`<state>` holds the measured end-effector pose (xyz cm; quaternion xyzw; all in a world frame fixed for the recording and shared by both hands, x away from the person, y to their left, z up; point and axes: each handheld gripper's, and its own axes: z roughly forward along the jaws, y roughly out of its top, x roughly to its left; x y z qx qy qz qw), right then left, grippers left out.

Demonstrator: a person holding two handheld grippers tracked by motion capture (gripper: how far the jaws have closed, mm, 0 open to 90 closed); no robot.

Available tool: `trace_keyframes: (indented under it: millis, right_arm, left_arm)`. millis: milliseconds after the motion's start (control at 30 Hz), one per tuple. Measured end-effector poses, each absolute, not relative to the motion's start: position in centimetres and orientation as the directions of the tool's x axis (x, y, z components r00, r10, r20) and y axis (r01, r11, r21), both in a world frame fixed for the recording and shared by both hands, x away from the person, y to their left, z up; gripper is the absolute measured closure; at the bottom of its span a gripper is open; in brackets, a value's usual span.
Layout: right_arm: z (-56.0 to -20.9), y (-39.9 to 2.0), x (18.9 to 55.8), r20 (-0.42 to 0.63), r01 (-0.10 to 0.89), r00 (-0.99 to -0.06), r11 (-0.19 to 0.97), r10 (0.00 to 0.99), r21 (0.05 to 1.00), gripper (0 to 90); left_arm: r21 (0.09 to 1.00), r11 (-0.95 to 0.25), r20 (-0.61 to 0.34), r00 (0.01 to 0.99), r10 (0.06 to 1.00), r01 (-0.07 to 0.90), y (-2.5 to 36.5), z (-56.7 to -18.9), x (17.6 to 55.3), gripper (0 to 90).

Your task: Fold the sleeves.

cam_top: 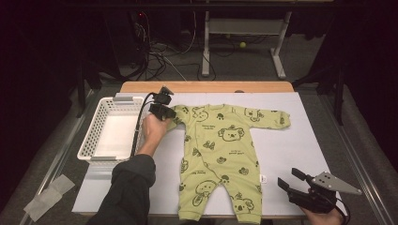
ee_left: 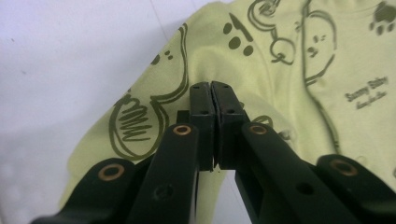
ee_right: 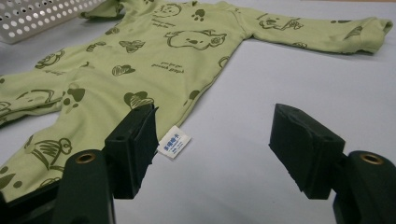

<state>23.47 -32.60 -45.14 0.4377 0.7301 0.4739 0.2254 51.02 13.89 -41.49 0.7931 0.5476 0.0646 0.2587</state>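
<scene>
soft matt green printed cloth romper (cam_top: 218, 154), centre; smooth matt pale sheet over the bench (cam_top: 291, 150) with a bare wood edge at top; perforated white plastic basket (cam_top: 96, 126), left; matt black fingers (ee_left: 205, 107) with brass-coloured rivets.

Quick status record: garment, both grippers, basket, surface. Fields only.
garment: green romper, spread flat, face up, legs toward the person
left gripper: shut on the romper's sleeve nearest the basket
right gripper: open, holding nothing, off the romper near its lower edge, beside the side label
other sleeve: stretched out flat, untouched
basket: white, on the left beside the romper, nothing seen inside
surface: pale mat on a wooden table
</scene>
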Motion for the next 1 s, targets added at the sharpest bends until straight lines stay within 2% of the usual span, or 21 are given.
trace_keyframes:
  millis: [233, 567, 767, 1000]
  right_arm:
    - [-45.2, -32.5, 23.5, 0.087, 0.430, -0.514, 0.169, 0.853, 0.887, 32.7]
    - [-45.2, -32.5, 23.5, 0.084, 0.430, -0.513, 0.171, 0.854, 0.887, 32.6]
    - [-45.1, -32.5, 23.5, 0.087, 0.426, -0.520, 0.170, 0.850, 0.889, 32.5]
    - [-45.2, -32.5, 23.5, 0.088, 0.429, -0.519, 0.170, 0.850, 0.887, 32.5]
  left_arm:
    - [0.518, -0.329, -0.156, 0.465, 0.872, 0.790, 13.3, -40.0, 50.2, 84.8]
    - [0.545, -0.473, -0.111, 0.618, 0.778, 0.693, 9.5, -38.2, 48.8, 84.7]
    - [0.530, -0.535, -0.126, 0.685, 0.718, 0.658, 6.9, -38.6, 48.1, 84.7]
    - [0.527, -0.550, -0.152, 0.708, 0.689, 0.648, 5.4, -39.5, 47.7, 84.7]
